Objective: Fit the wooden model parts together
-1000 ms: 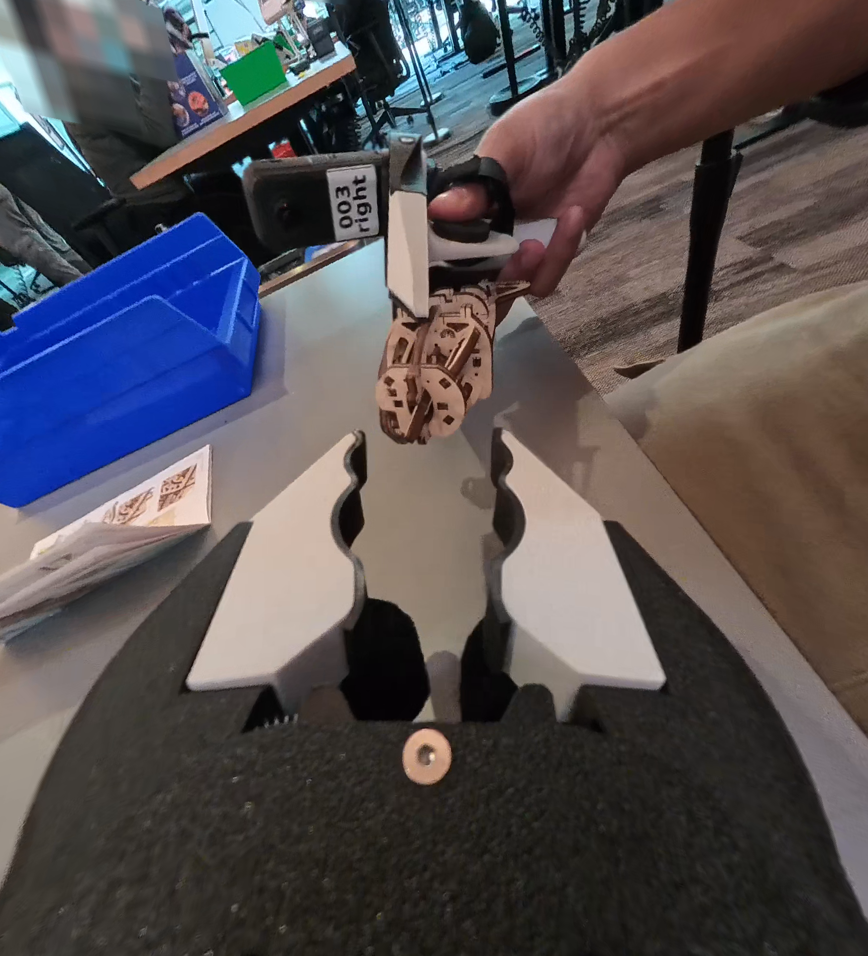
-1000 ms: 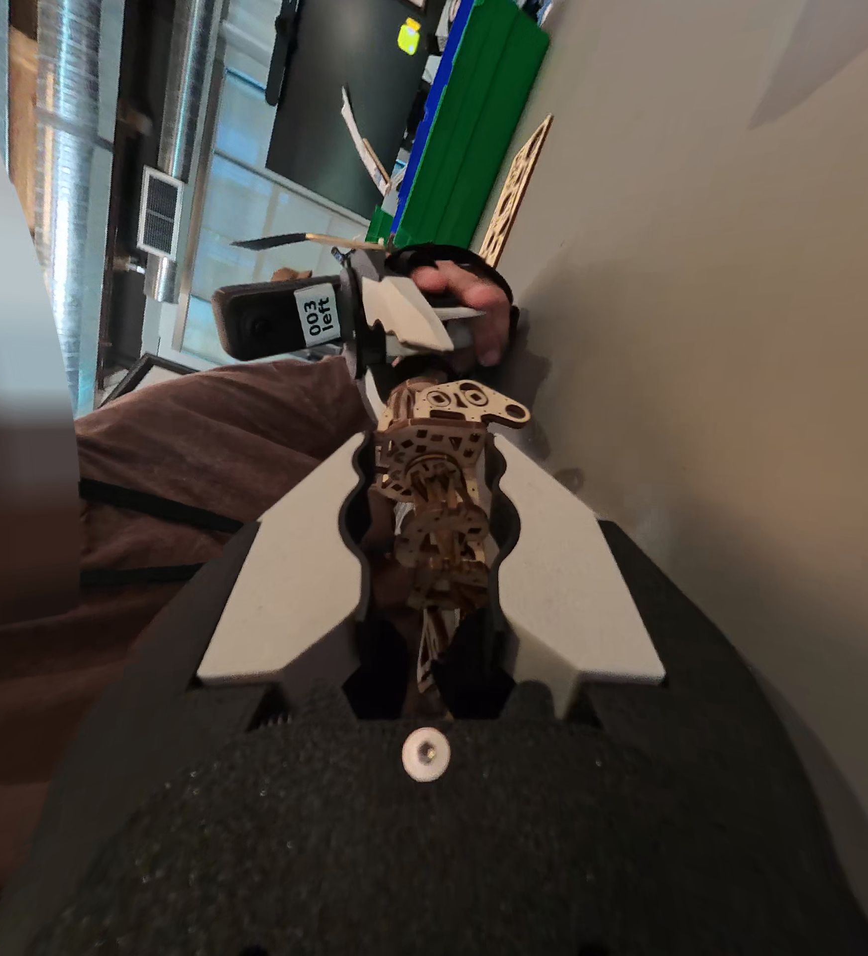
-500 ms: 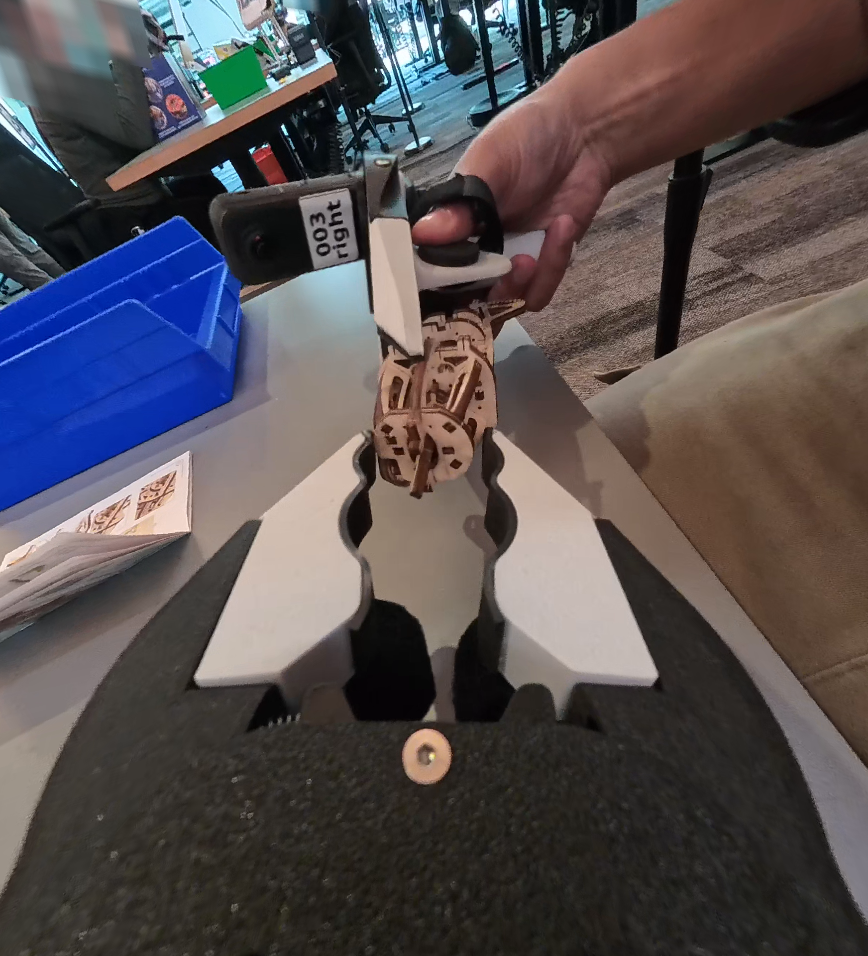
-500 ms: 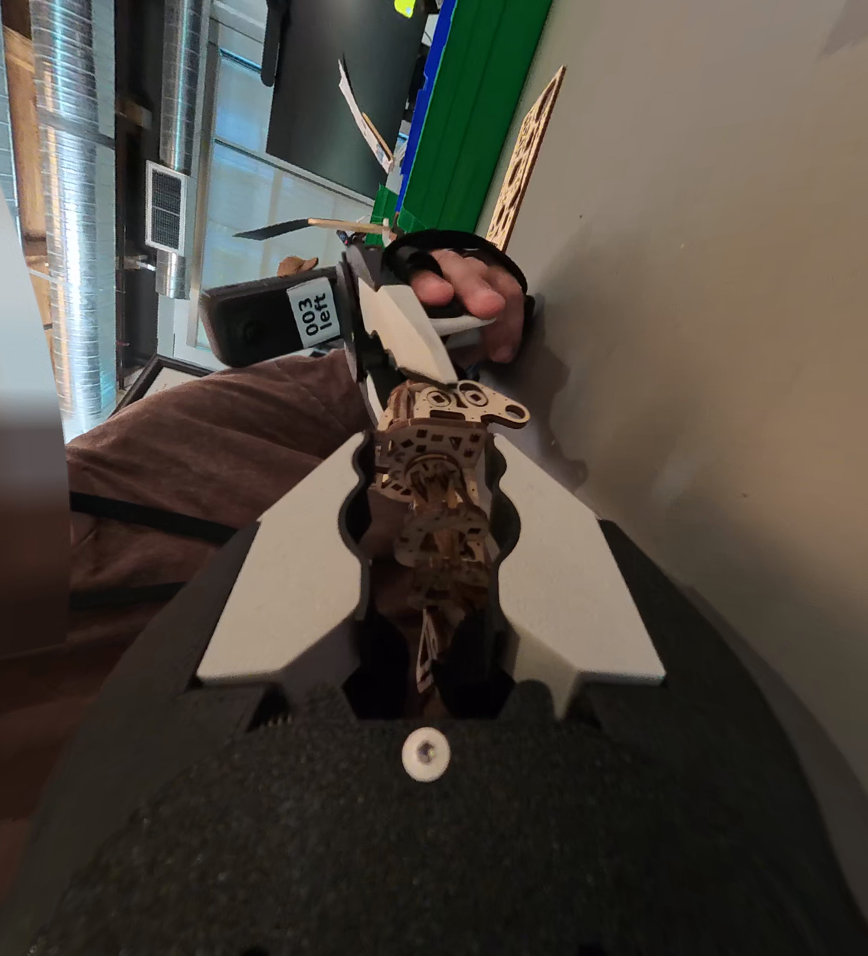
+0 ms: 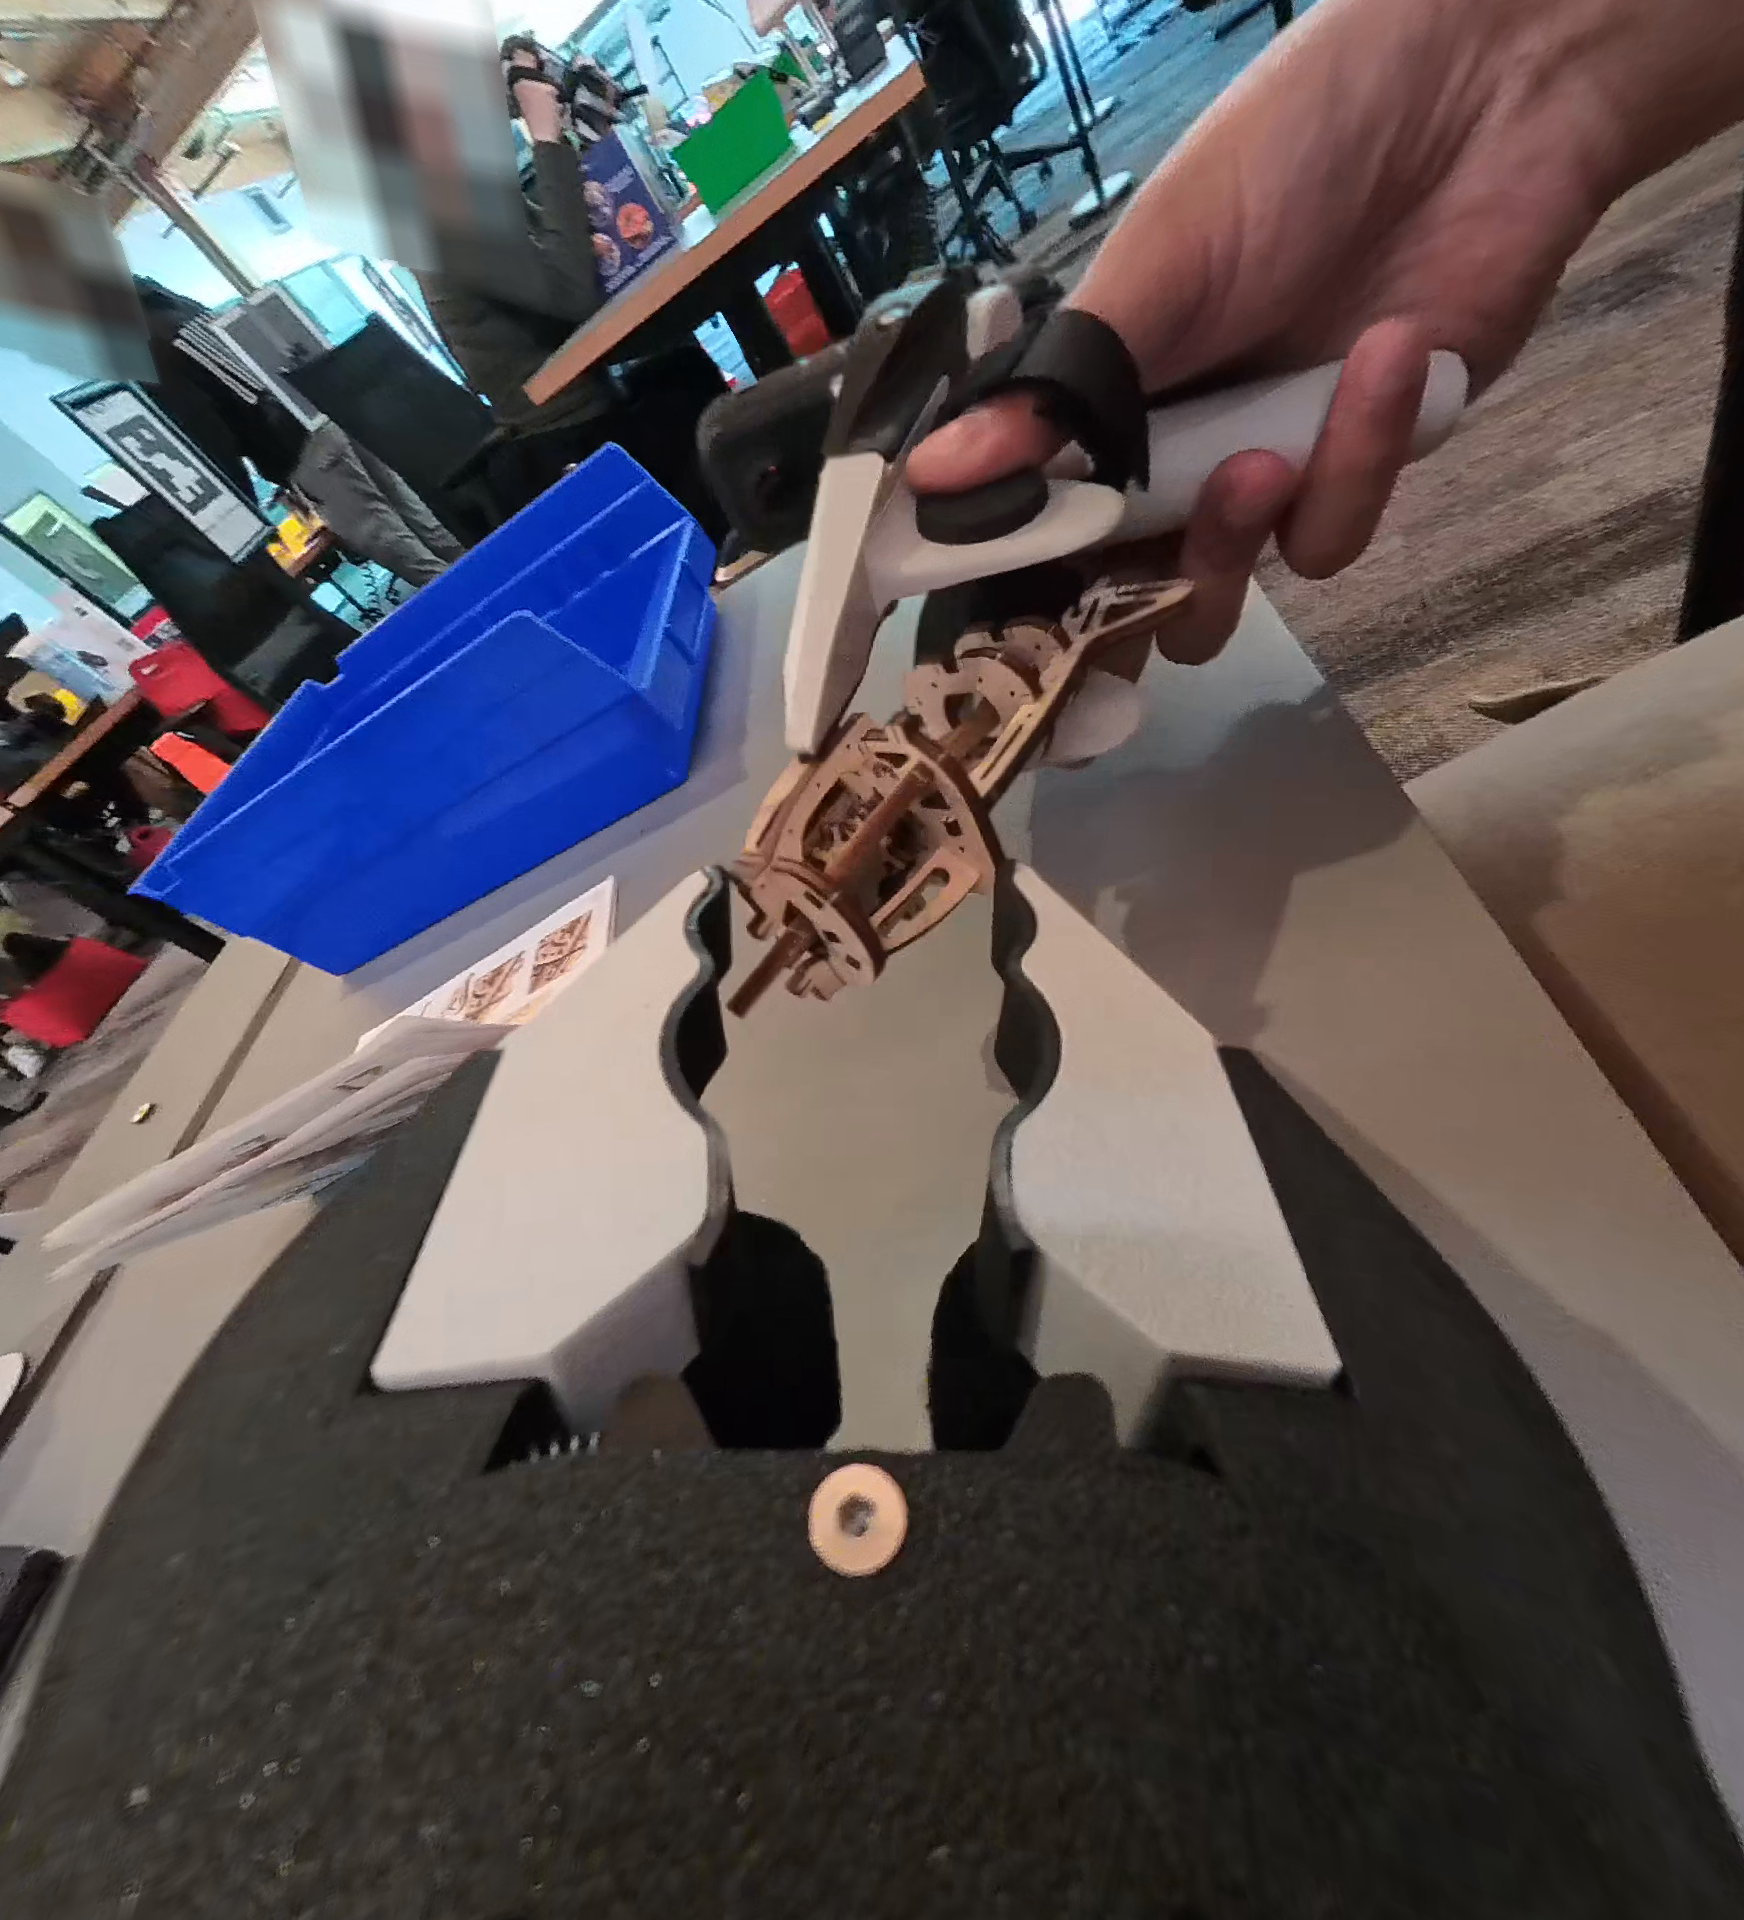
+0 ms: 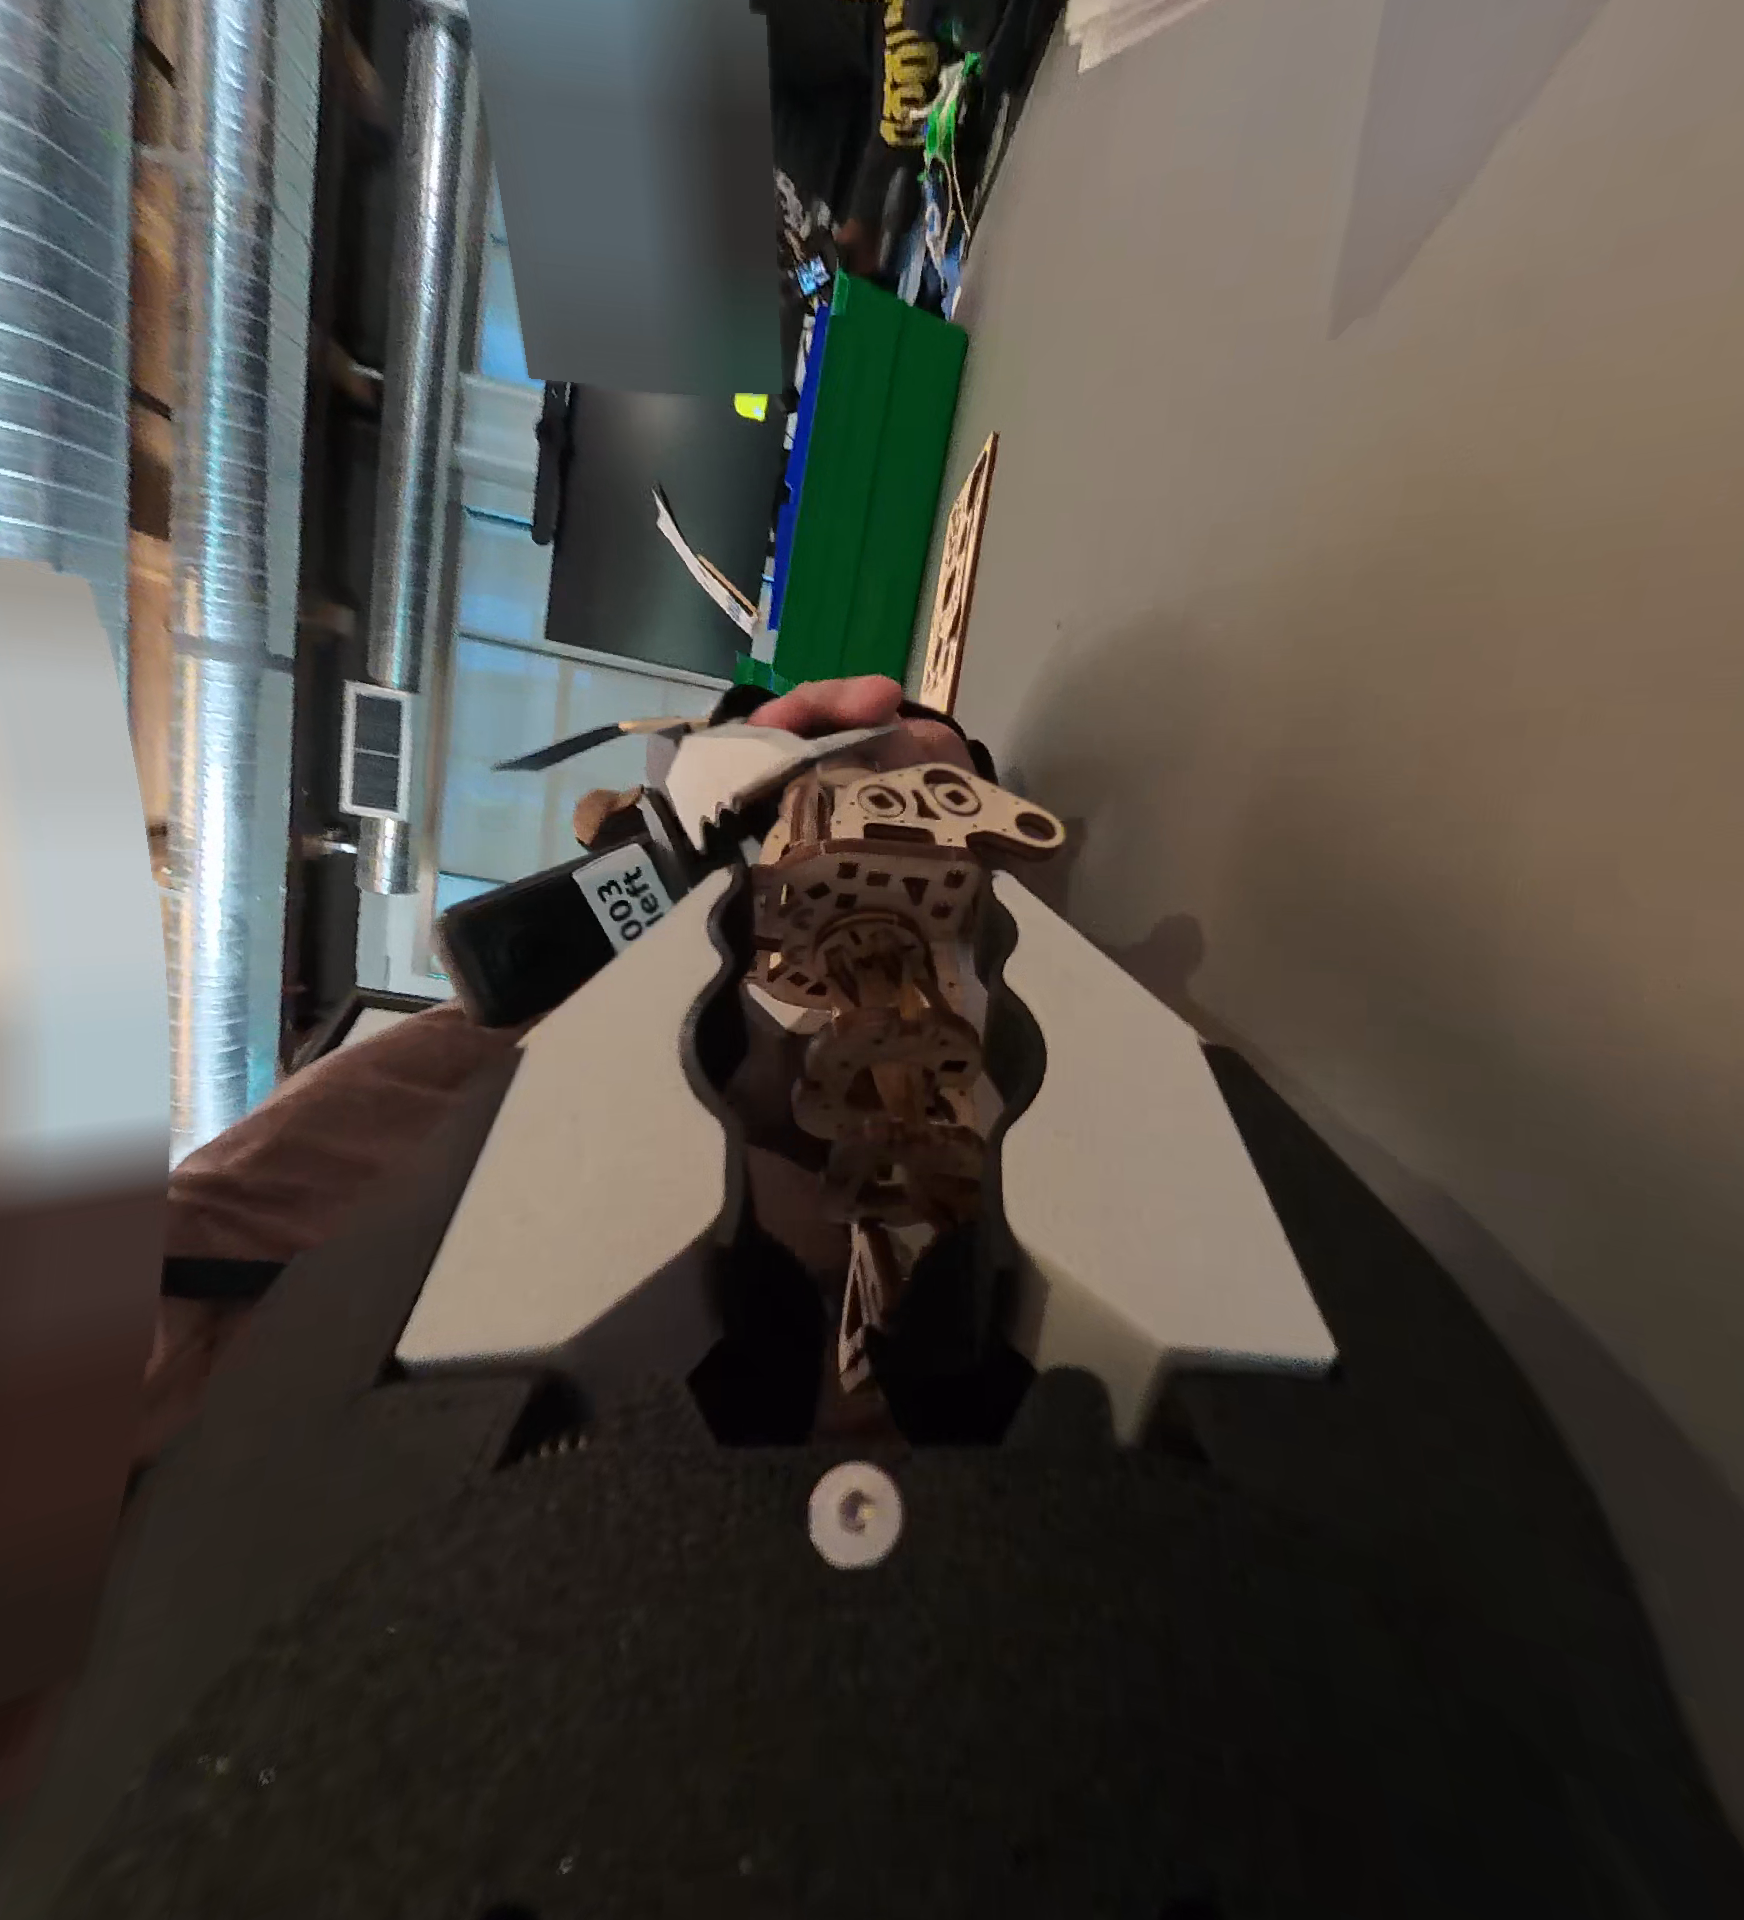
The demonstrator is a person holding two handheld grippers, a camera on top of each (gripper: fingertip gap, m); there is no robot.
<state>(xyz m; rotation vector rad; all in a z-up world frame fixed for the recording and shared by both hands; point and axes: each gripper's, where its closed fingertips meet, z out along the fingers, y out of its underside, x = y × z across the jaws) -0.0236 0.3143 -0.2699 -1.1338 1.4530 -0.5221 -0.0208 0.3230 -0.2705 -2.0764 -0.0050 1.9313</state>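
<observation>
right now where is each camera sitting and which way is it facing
Left wrist view: on the left gripper, above the grey table, facing the model, right hand and blue bin; its fingers stand open.
Right wrist view: on the right gripper, rolled sideways, clamping the model; left gripper opposite.
Shared: model, table, both grippers.

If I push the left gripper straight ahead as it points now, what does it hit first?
Most likely the wooden model, held by the right gripper: its near end sits at the open left gripper fingertips. Depth is uncertain.
</observation>
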